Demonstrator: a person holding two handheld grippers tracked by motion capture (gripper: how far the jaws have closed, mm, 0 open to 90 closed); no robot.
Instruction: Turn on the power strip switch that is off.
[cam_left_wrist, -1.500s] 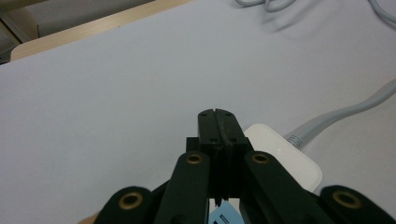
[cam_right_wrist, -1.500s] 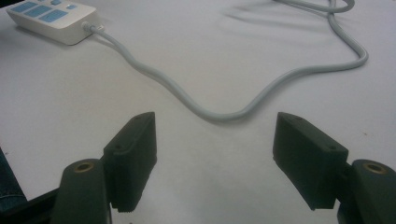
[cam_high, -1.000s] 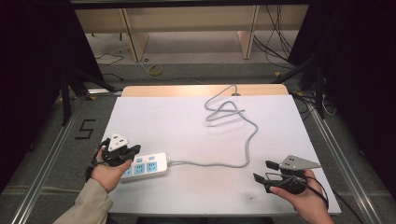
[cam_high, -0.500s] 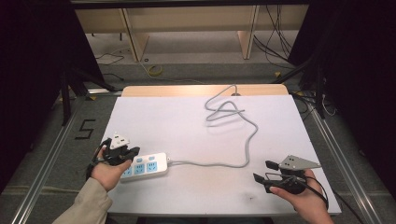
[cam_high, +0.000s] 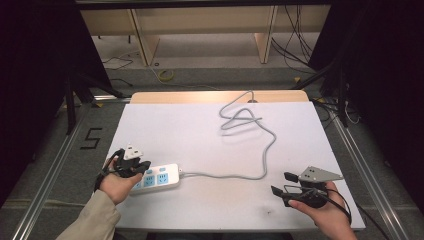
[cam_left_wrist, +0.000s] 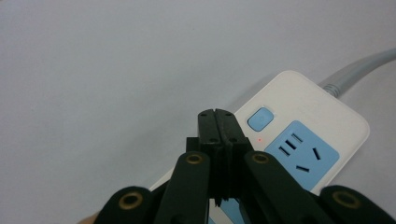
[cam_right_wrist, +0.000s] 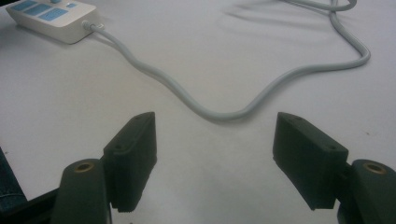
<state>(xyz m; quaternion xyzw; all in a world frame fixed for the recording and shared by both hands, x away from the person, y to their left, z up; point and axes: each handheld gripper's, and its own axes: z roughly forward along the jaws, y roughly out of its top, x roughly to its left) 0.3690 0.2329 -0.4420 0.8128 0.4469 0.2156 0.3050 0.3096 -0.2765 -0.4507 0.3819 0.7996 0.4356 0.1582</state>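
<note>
White power strip (cam_high: 154, 178) is laid at the table's near-left edge, its grey cable (cam_high: 260, 150) run rightward, then looped to the far side. Left gripper (cam_left_wrist: 215, 116) is poised just above the strip's blue switch (cam_left_wrist: 260, 118), jaws pressed together on nothing, probably as a pressing tip. Right gripper (cam_right_wrist: 215, 140) is parked well right of the strip, jaws wide apart, empty, the cable's bend just beyond them.
</note>
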